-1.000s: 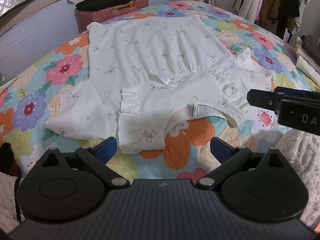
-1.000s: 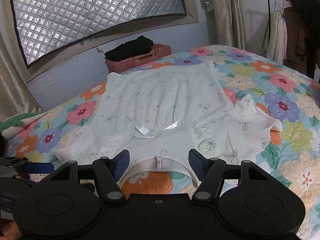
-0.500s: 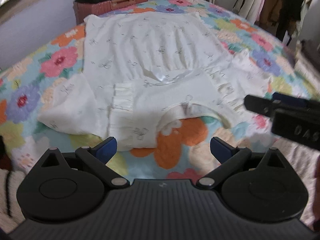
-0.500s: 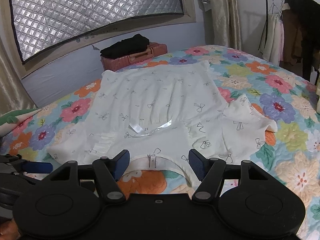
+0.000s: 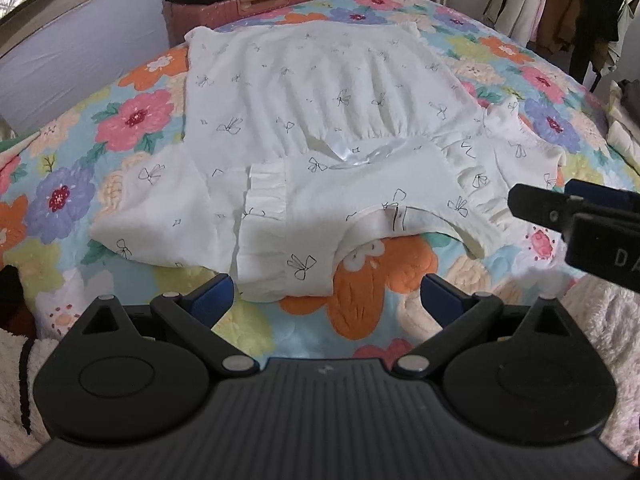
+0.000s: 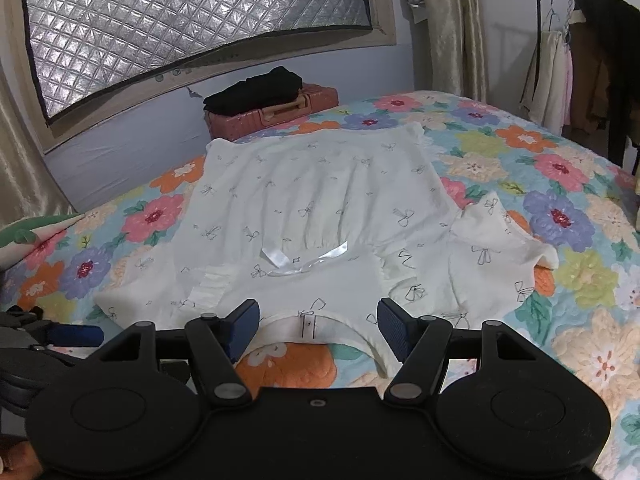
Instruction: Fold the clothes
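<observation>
Nothing much has changed in the last moment: the soft white dress with little black bows (image 5: 320, 128) still lies flat on the puffy flowered quilt (image 5: 132, 120), unfolded. Folding hasn't started. The left gripper (image 5: 326, 300) and right gripper (image 6: 318, 326) both wait, fingers wide apart, holding nothing.
</observation>
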Available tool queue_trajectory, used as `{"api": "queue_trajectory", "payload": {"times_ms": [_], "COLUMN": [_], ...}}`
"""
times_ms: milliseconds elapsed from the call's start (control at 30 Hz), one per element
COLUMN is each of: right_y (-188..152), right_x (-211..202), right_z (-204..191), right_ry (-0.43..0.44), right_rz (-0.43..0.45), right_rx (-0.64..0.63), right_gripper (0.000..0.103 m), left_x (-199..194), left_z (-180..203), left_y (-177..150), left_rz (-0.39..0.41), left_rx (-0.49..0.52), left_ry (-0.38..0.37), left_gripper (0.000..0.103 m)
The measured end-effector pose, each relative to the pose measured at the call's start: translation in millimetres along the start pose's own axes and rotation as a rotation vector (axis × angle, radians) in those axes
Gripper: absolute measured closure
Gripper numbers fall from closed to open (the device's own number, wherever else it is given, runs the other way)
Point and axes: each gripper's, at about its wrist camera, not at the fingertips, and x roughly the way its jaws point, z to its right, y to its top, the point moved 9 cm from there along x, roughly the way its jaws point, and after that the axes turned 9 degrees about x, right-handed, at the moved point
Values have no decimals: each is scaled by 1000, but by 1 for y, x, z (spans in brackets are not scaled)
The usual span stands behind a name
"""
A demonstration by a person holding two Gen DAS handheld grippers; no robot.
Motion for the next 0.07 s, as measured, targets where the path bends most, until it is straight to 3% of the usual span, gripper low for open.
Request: {"api": "queue_trajectory", "payload": {"times_ms": [67], "right_y": [0], "right_x": [0], "right_z": [-2], "right_ry": [1], "right_rz": [-2], "right_rx": [-1], "right_gripper": [33], "left_x": [1], "left_z": [-1], "left_y": [0], "left_rz": [-1], "left_rx": [3], "left_ry": [3], "left_gripper": [2]}}
